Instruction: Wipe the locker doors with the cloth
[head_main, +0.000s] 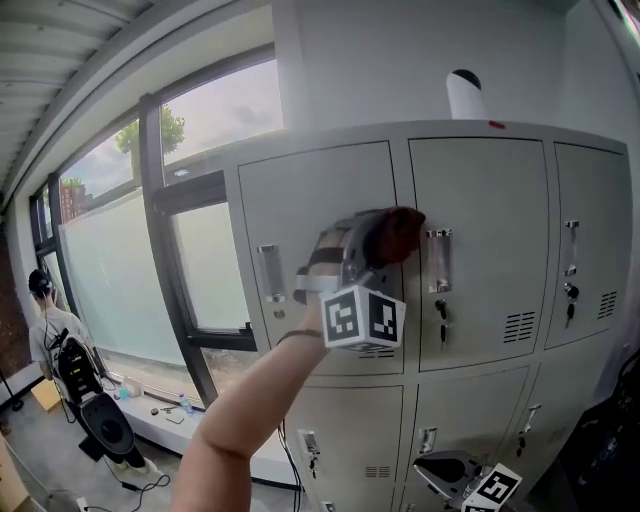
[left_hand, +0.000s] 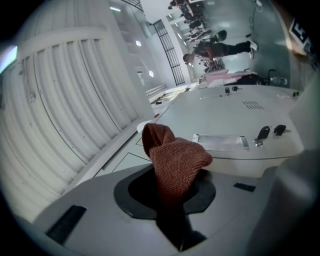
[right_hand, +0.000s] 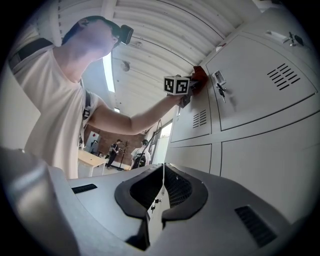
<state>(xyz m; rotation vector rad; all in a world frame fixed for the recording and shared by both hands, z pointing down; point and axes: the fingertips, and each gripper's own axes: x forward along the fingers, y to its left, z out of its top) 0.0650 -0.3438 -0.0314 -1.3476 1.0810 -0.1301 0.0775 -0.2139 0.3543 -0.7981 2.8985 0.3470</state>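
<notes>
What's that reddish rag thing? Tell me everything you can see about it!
The cloth is rusty reddish-brown and looks knitted. It is bunched into a lump with one fold poking up. The left gripper is shut on its lower end and holds it against the right edge of an upper grey locker door, which it seems to touch.

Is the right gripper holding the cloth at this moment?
No, the left gripper holds the cloth against an upper locker door.
</notes>
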